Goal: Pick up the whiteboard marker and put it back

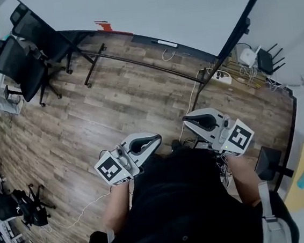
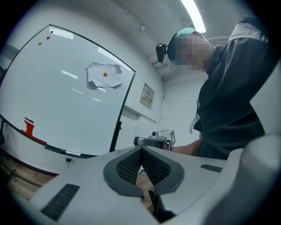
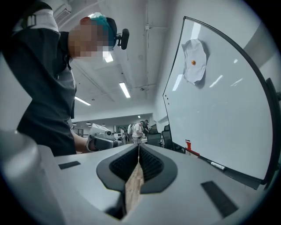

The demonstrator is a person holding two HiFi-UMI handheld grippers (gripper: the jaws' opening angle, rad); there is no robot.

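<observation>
Here, wooden floor (image 1: 112, 106) stretches open before the whiteboard (image 1: 156, 10); left hand-held gripper (image 1: 156, 138) and right hand-held gripper (image 1: 188, 120) both clenched, empty.

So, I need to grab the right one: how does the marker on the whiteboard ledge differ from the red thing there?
The marker is white and slim; the red thing is red and blockier. The marker lies flat along the ledge; the red thing stands upright. The red thing sits further left than the marker. Both rest on the ledge, apart.
</observation>
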